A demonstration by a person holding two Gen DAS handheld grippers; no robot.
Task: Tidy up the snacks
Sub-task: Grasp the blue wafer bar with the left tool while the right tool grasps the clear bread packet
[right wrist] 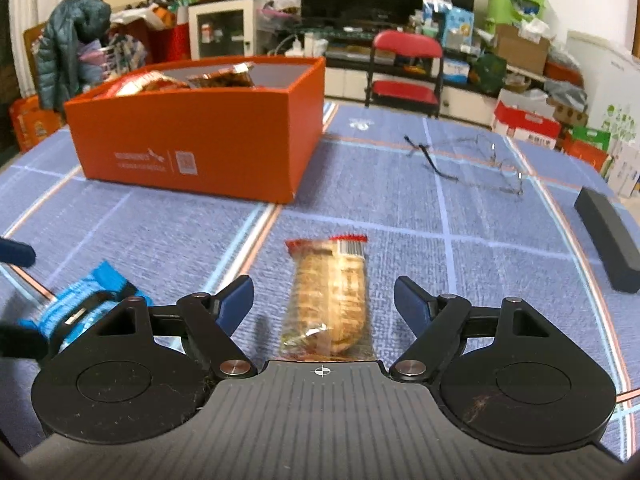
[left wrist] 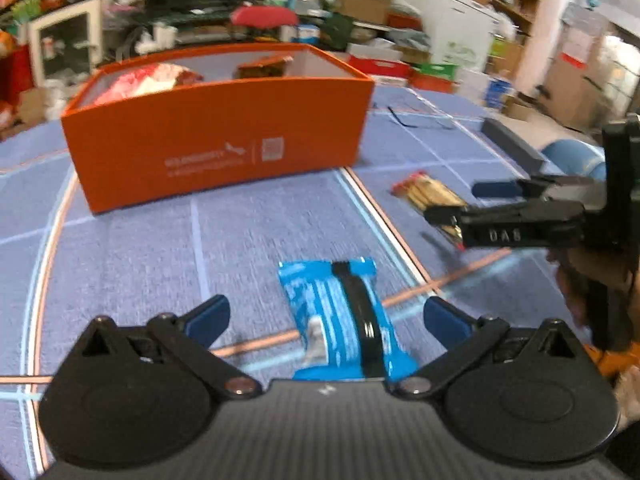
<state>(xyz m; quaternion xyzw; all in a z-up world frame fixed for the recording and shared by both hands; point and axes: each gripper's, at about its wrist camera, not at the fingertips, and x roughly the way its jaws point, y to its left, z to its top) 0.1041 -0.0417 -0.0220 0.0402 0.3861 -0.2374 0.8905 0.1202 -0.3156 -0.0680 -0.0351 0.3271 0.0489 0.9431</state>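
Two snacks out on the table point(right wrist: 400, 208) with its blue plaid cloth, both lying flat. Blue wrapper snack point(left wrist: 344, 320) sitting right between the blue pads of the left tongs point(left wrist: 326, 318), pads spread wide and clear of it on both sides, nothing gripped. Same deal on the other side: clear-wrapped biscuit pack point(right wrist: 330, 300) with red ends lined up between the pads of the right tongs point(right wrist: 324, 302), gap showing on either side, so wide and holding nothing. In the left wrist view the right tongs point(left wrist: 468, 208) poking in from the right edge over the biscuit pack point(left wrist: 428, 196), a bit blurry. In the right wrist view the blue snack point(right wrist: 86, 304) off at the lower left, partly hidden behind the tongs' own body.

Orange box point(right wrist: 200, 140) further back on the table, open top, well apart from both snacks, already with a couple of packets inside: a red and white bag point(left wrist: 144, 80) and a brownish pack point(left wrist: 264, 66). Pair of glasses point(right wrist: 468, 164) folded open on the cloth to the right of the box, and a long dark case point(right wrist: 610, 240) near the right edge of the table. Red chair point(right wrist: 406, 68) behind the table, cluttered room past that.
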